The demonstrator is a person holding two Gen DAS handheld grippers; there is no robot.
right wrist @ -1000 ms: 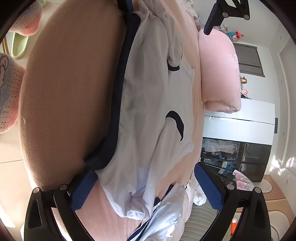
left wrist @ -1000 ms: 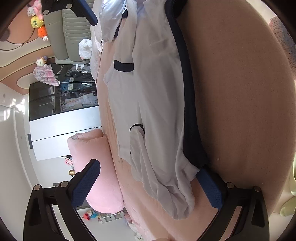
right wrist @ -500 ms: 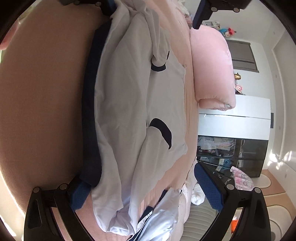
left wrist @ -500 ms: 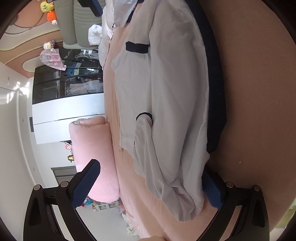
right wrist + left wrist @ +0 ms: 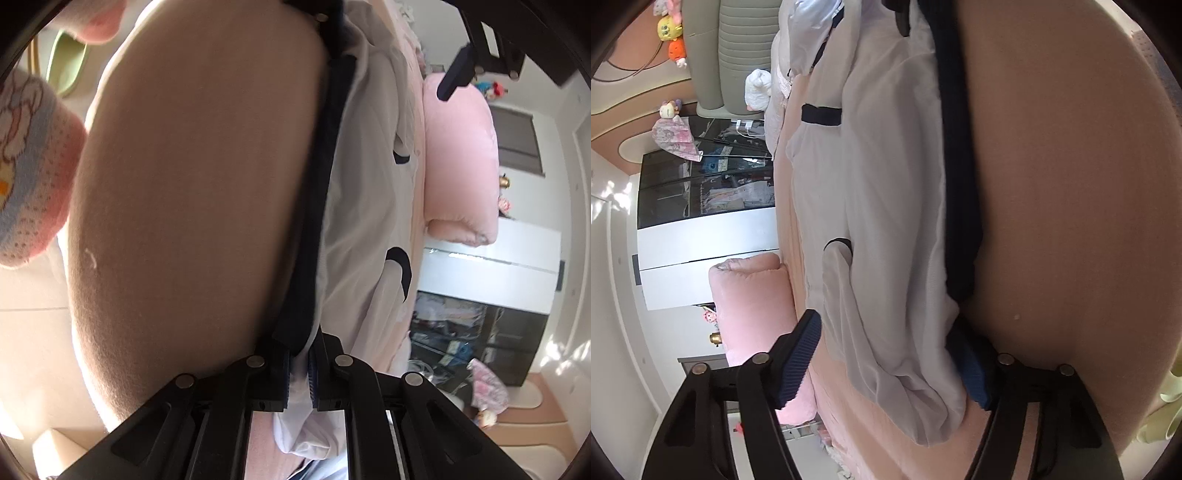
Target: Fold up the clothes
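A white shirt (image 5: 886, 192) with a navy hem band (image 5: 960, 184) and navy cuffs lies flat along the edge of a pink bed (image 5: 798, 236). My left gripper (image 5: 886, 369) straddles the shirt's near corner. Its jaws are closing, with bunched white cloth between them; the right pad touches the hem while the left pad stands clear of the cloth. At the other corner, my right gripper (image 5: 298, 373) is shut on the shirt (image 5: 362, 206), with navy hem (image 5: 317, 206) and white cloth pinched between its pads. One left fingertip (image 5: 456, 75) shows far off in the right wrist view.
The tan bed side (image 5: 1071, 221) drops away beside the hem. A pink pillow (image 5: 753, 306) lies past the shirt. More white clothes (image 5: 809, 37) are heaped at the bed's far end. A black-and-white cabinet (image 5: 701, 229) stands beyond. A person's patterned pink sleeve (image 5: 29, 177) shows at the left.
Both grippers sank onto the shirt's hem corners. The right gripper went from wide open to shut on the hem. The left jaws narrowed around the bunched corner.
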